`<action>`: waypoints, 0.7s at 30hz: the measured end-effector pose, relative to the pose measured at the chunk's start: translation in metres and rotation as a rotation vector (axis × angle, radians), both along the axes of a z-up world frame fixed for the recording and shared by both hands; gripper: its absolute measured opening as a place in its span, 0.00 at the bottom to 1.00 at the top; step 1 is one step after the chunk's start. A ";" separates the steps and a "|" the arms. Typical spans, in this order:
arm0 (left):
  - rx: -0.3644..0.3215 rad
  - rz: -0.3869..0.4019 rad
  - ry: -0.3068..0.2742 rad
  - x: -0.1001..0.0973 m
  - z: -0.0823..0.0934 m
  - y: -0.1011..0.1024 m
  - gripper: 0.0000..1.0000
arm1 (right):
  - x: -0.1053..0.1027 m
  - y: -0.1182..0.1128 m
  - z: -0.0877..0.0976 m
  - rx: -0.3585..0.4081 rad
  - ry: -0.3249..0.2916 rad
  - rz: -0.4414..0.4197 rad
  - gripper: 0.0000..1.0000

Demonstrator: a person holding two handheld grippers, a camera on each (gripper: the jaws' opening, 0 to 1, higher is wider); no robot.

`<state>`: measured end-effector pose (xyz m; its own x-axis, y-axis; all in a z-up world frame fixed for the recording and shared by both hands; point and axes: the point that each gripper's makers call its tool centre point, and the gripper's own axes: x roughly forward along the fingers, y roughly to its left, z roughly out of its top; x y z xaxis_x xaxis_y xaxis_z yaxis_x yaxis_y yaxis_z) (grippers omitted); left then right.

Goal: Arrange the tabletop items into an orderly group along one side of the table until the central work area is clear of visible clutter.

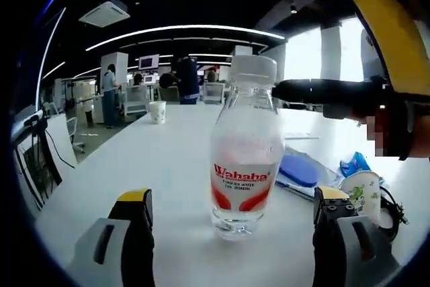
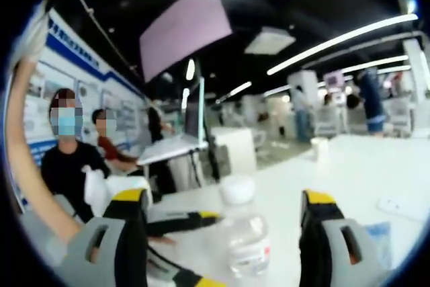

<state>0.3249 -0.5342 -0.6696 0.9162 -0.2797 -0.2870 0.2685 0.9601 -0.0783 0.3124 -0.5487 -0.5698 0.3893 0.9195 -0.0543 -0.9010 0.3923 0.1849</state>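
Left gripper [image 1: 232,223]: jaws spread wide, holding nothing; clear plastic water bottle with white cap and red label [image 1: 245,149] stands upright between them at 12 o'clock.
Right gripper [image 2: 222,226]: jaws apart and empty, the same bottle [image 2: 243,230] low between them.
Pose: both grippers reach in level over the white table [image 1: 168,159].
Progress: early, I'd judge; blue flat pouch [image 1: 299,169] and patterned paper cup [image 1: 361,193] at 3 o'clock, white paper cup [image 1: 157,111] far at 11 o'clock, all ungrouped.
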 end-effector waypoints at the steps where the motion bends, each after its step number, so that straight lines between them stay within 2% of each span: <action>1: 0.000 -0.002 -0.002 -0.001 0.002 0.000 1.00 | -0.002 -0.002 0.002 0.003 0.004 -0.004 0.92; 10: -0.001 -0.003 -0.020 -0.019 0.019 0.003 1.00 | -0.019 -0.019 0.020 0.038 0.026 -0.061 0.92; 21: 0.009 -0.013 -0.011 -0.044 0.027 0.008 1.00 | -0.047 -0.031 0.035 0.022 0.025 -0.093 0.89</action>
